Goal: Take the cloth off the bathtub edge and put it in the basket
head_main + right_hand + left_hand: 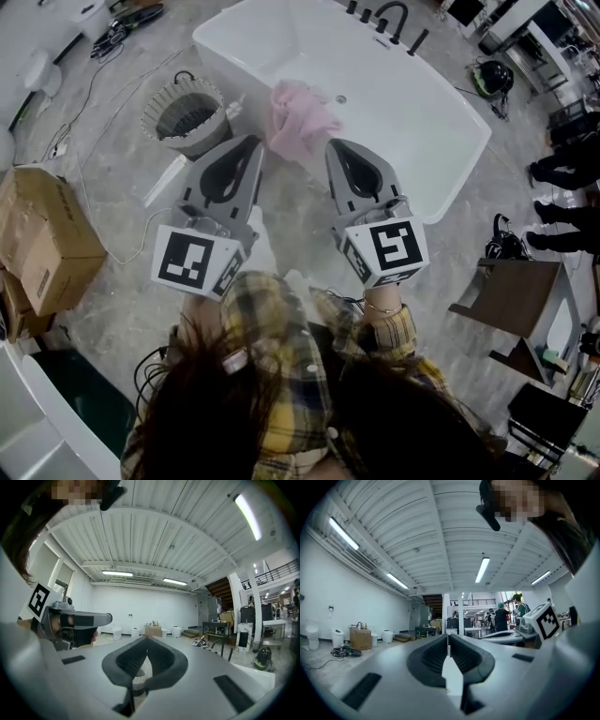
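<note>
A pink cloth (298, 117) lies crumpled over the near edge of the white bathtub (441, 169). A grey woven basket (186, 114) with a frilled rim stands on the floor just left of the tub. My left gripper (254, 142) is held level with its jaws shut and empty, its tips just left of the cloth's lower edge. My right gripper (332, 144) is also shut and empty, just right of the cloth. In the left gripper view the jaws (448, 635) meet with nothing between them. The right gripper view shows the same (146, 639).
A cardboard box (47, 239) sits on the floor at the left, with cables (94, 94) trailing near the basket. A black faucet (392, 19) stands on the tub's far rim. People's feet (561, 171) and a brown shelf (516, 300) are at the right.
</note>
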The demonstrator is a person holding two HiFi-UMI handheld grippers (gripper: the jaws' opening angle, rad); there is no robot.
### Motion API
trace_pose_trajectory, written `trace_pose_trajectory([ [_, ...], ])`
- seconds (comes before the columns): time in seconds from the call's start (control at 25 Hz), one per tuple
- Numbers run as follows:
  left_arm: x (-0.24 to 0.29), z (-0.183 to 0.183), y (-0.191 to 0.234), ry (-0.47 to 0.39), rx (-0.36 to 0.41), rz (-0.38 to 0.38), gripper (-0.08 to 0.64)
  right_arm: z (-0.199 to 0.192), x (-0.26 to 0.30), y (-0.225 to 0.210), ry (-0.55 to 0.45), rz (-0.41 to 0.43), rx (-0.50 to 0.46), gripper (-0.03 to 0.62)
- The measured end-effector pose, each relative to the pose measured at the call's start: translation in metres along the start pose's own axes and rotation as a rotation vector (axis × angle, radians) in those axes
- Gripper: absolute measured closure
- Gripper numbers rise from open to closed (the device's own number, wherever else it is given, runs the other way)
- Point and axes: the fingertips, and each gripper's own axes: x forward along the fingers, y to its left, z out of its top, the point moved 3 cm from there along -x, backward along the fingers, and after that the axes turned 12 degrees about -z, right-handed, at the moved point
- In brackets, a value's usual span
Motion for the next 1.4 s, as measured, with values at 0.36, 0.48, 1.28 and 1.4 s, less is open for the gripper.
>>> trace_pose_trajectory([
  [0.36, 0.051, 0.000, 0.099, -0.003, 0.003, -0.034, 0.528, 0.003, 0.108, -0.005, 0.021, -0.021, -0.005, 0.577],
  [0.48, 0.070, 0.001, 0.134, 0.002, 0.006, -0.059, 0.528, 0.005, 0.146, -0.006, 0.032, -0.043, -0.002, 0.577],
  [1.28, 0.112, -0.037, 0.264, 0.069, -0.071, -0.172, 0.528, -0.017, 0.269, 0.003, 0.150, -0.163, -0.003, 0.577],
  [1.4, 0.121, -0.046, 0.264, 0.082, -0.088, -0.183, 0.528, -0.025, 0.275, -0.003, 0.171, -0.161, 0.001, 0.577],
])
